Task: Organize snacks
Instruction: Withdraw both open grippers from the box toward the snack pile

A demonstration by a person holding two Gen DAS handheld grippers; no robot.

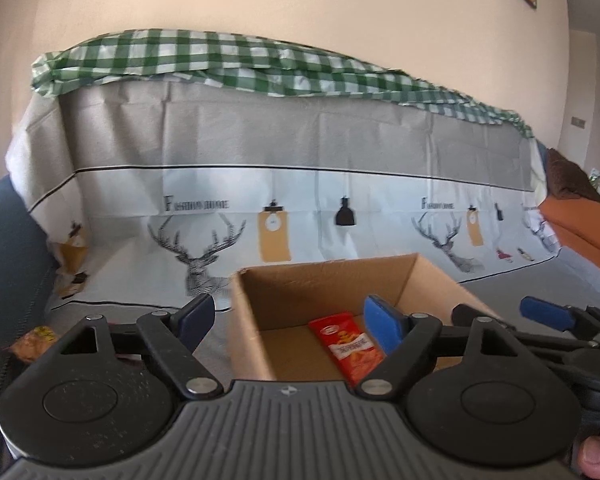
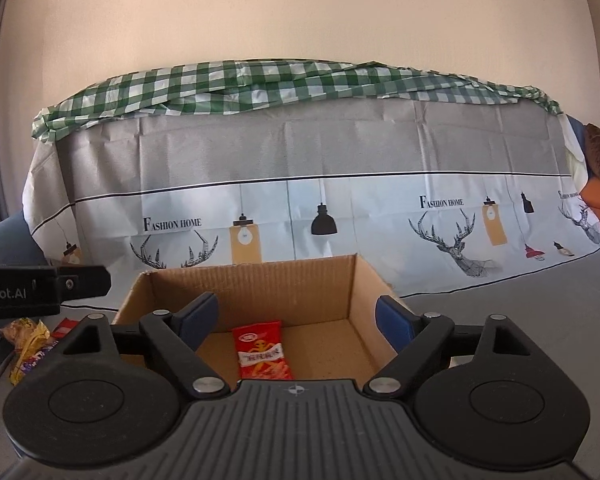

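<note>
Cardboard box [image 2: 364, 292], one, open-topped, holding one red snack packet [image 2: 262, 354] flat on its floor. Two more wrappers [image 2: 28, 344] lie out at nine o'clock. Right gripper [image 2: 296, 322] gapes wide and empty, packet at twelve between its fingers. Left gripper [image 1: 288, 320] is equally wide, empty, packet at one o'clock.
</note>
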